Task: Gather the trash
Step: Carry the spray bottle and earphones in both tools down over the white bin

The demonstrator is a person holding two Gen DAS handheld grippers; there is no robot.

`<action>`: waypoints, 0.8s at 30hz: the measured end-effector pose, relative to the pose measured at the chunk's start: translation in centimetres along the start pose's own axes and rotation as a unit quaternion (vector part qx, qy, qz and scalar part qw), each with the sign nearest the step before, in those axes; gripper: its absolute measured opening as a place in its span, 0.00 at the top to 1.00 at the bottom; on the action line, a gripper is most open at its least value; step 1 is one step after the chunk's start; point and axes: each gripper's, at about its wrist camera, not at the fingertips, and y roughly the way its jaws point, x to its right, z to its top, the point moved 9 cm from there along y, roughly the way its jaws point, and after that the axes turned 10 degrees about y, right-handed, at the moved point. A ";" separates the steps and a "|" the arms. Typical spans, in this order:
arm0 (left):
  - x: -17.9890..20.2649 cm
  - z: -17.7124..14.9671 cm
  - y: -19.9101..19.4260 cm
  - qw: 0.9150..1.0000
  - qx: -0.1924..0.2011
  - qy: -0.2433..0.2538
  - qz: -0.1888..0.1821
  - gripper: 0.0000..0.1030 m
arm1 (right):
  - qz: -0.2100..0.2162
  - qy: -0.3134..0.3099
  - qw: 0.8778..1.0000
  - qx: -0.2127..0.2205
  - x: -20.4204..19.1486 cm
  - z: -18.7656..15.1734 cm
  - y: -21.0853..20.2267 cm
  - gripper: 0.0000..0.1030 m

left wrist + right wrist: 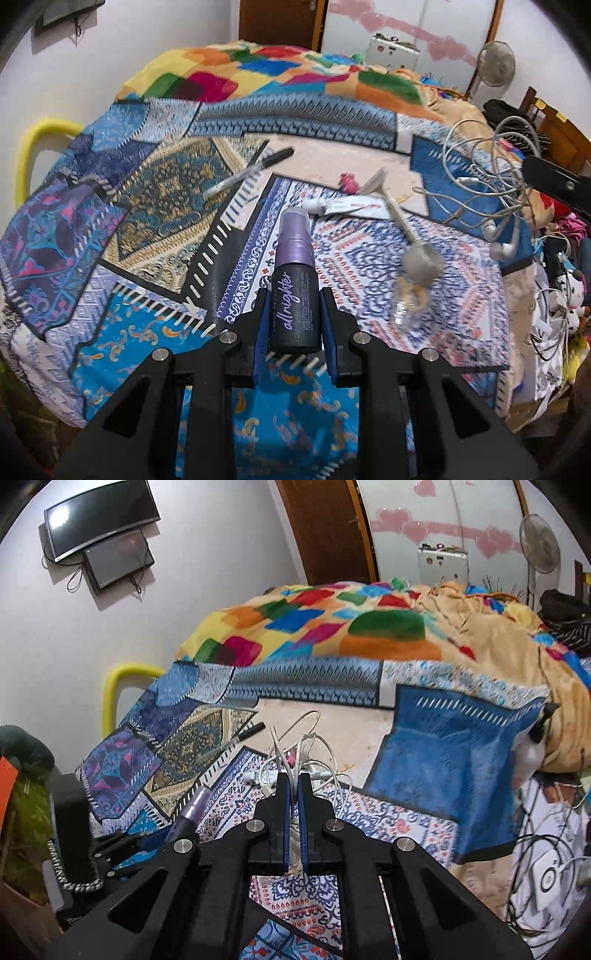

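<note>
We have the left claw (294, 317) clamped across the lower body of the purple spray bottle (294, 280), cap pointing away from us, lifted clear of the bed (443, 332) so it can be carried off as trash. Our right claw (294, 797) is pinched nearly closed on the white earphone cable (306, 753), whose loops bunch up above the tips and trail toward the far side (a tangle, so a firm pinch makes sense). Left on the patchwork cover, farther away, lie a black pen (251, 171), a small white tube (347, 205) and a grey roller tool (413, 251), likely next to be sorted.
</note>
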 end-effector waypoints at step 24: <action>-5.4 -5.4 -19.3 0.996 0.072 -0.041 0.046 0.76 | 0.037 -0.056 0.998 0.008 -8.7 -3.3 -10.0 0.96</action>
